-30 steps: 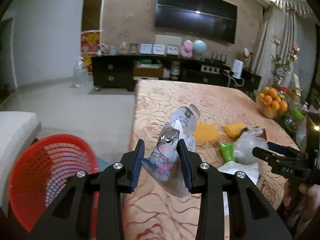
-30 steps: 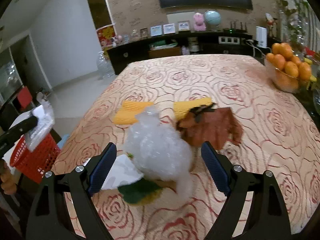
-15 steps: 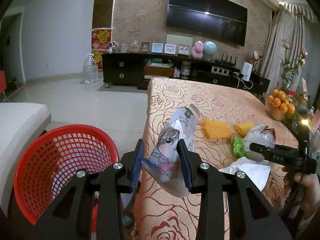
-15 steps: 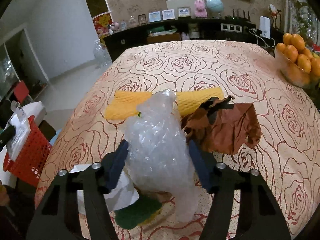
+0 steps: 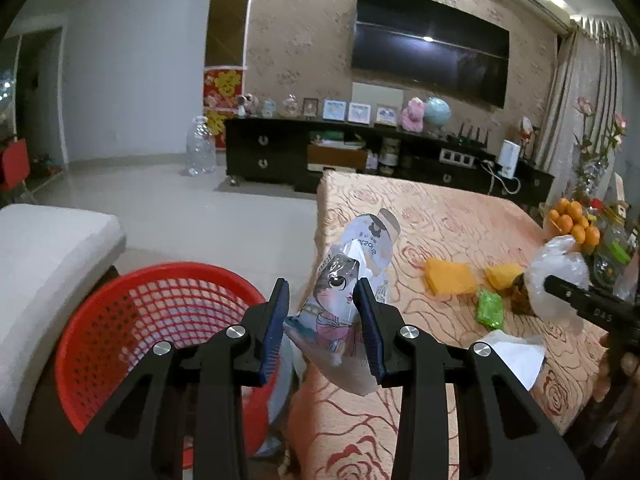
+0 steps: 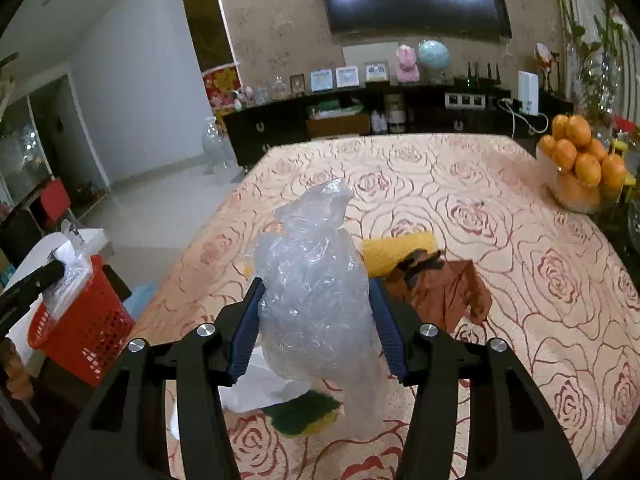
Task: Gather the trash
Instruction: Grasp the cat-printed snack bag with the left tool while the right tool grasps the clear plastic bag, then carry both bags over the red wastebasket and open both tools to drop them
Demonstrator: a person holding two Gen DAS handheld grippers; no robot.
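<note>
Roughly midway: left gripper (image 5: 322, 312) fingers pinched a cartoon wrapper (image 5: 340, 304), red basket (image 5: 132, 312) below-left of them. Right gripper (image 6: 316, 320) fingers had just been closing w/ the plastic bag (image 6: 312, 280) between them, clamped; tissue (image 6: 260, 384), green wrapper (image 6: 300, 412) & brown wrapper (image 6: 444, 292) were left on the surface (image 6: 520, 260).

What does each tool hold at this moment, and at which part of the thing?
The left tool holds a cartoon wrapper near its lower end. The right tool has just closed on a clear plastic bag, around its middle.

Cartoon-printed snack wrapper (image 5: 340, 304) held upright beside red mesh basket (image 5: 132, 320). Crumpled clear plastic bag (image 6: 316, 300) raised above rose-patterned table; brown wrapper (image 6: 444, 292), green packet (image 5: 490, 308), white tissue (image 5: 516, 356) lying flat.
</note>
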